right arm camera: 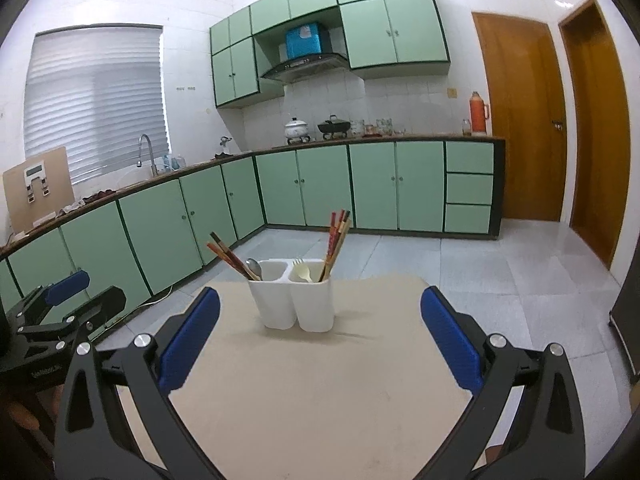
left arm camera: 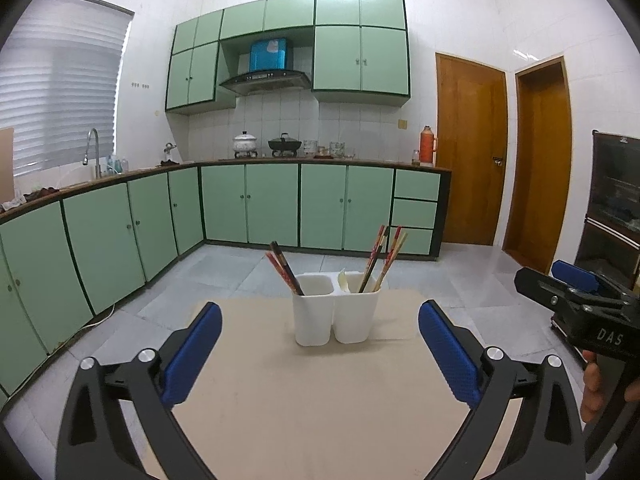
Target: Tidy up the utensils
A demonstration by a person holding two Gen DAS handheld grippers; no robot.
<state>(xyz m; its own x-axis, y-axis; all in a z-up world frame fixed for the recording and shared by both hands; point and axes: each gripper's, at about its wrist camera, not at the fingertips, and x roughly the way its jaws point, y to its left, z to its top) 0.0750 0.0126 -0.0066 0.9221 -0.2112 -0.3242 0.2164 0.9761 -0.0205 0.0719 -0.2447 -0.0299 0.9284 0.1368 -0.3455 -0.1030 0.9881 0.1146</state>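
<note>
A white two-compartment utensil holder (left arm camera: 335, 309) stands on a beige table (left arm camera: 320, 400); it also shows in the right wrist view (right arm camera: 296, 297). Its left compartment holds dark and red chopsticks (left arm camera: 285, 267) and a metal spoon (right arm camera: 253, 268). Its right compartment holds more chopsticks (left arm camera: 383, 258) and a pale plastic fork (right arm camera: 301, 269). My left gripper (left arm camera: 320, 354) is open and empty, a little short of the holder. My right gripper (right arm camera: 320, 340) is open and empty, also short of the holder. Each gripper shows at the edge of the other's view, the right one (left arm camera: 580, 304) and the left one (right arm camera: 60, 312).
The table's far edge lies just behind the holder. Beyond it is a tiled floor, green kitchen cabinets (left arm camera: 272, 204), a counter with pots and a sink, and wooden doors (left arm camera: 472, 148) at the right. A dark cabinet (left arm camera: 616, 200) stands at the far right.
</note>
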